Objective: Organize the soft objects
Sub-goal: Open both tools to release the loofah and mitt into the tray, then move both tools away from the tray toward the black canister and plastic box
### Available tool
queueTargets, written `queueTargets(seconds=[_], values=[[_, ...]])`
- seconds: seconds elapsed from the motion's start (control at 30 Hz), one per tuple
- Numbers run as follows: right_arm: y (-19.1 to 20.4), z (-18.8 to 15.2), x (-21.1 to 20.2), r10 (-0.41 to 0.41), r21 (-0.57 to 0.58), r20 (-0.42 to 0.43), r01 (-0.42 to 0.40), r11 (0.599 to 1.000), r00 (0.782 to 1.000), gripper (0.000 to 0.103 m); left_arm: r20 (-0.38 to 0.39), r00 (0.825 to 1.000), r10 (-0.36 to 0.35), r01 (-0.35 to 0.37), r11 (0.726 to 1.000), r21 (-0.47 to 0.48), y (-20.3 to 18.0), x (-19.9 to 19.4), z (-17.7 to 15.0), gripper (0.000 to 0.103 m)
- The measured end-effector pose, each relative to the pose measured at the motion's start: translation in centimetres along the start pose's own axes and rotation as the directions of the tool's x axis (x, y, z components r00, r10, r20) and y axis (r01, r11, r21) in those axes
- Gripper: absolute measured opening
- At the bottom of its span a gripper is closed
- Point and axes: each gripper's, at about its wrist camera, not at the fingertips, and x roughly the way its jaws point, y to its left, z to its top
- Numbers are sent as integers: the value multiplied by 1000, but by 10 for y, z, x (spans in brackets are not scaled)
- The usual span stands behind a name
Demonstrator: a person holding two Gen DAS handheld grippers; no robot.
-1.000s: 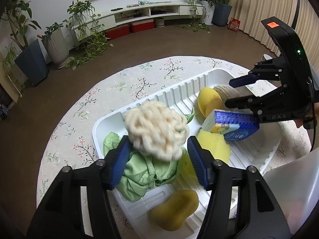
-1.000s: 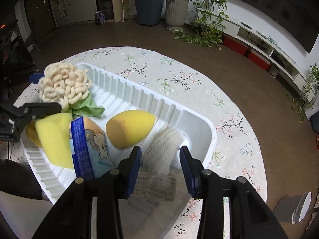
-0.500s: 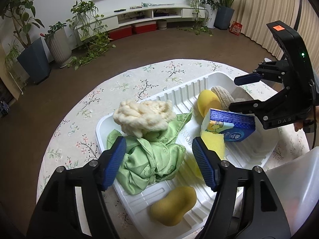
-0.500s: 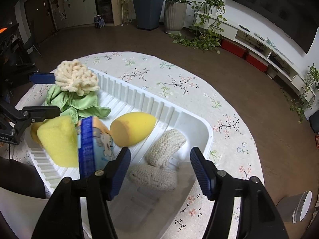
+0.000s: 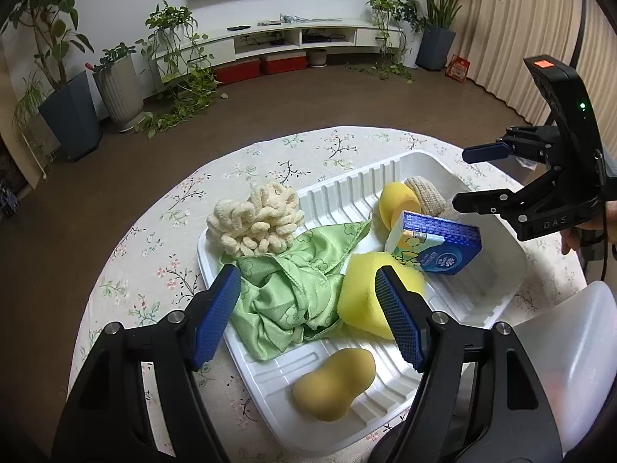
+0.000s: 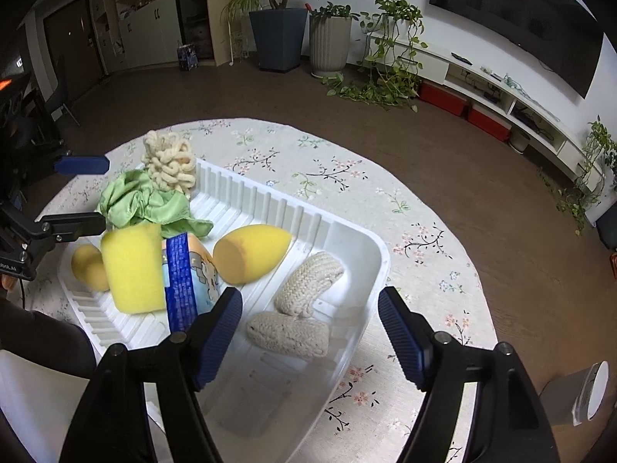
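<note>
Left gripper (image 5: 308, 308) with jaws spread wide, empty, above the green cloth (image 5: 293, 289) in the white tray (image 5: 513, 254) on the floral counter (image 5: 154, 254). Right gripper (image 6: 310, 328) likewise wide open, holding nothing, above two knitted cream rolls (image 6: 297, 308) at the tray's end. Cream yarn bundle (image 5: 254, 223) resting on the cloth by the tray's corner. Between them: yellow sponge (image 5: 366, 297), blue tissue pack (image 5: 435, 247), egg-shaped yellow sponge (image 6: 246, 250). Peanut-shaped sponge (image 5: 335, 382) near the tray's edge.
</note>
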Motion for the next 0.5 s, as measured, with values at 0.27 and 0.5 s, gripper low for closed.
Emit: queueTargets(seconds=[0.27, 0.5], values=[[4, 3, -10, -4, -12, 16, 4, 1000, 1000, 85, 8, 1000, 4, -4, 1000, -10, 3, -9, -2, 86], [-1, 0, -33, -11, 18, 46, 10, 1000, 999, 103, 56, 997, 50, -46, 997, -59, 10, -34, -7, 103]])
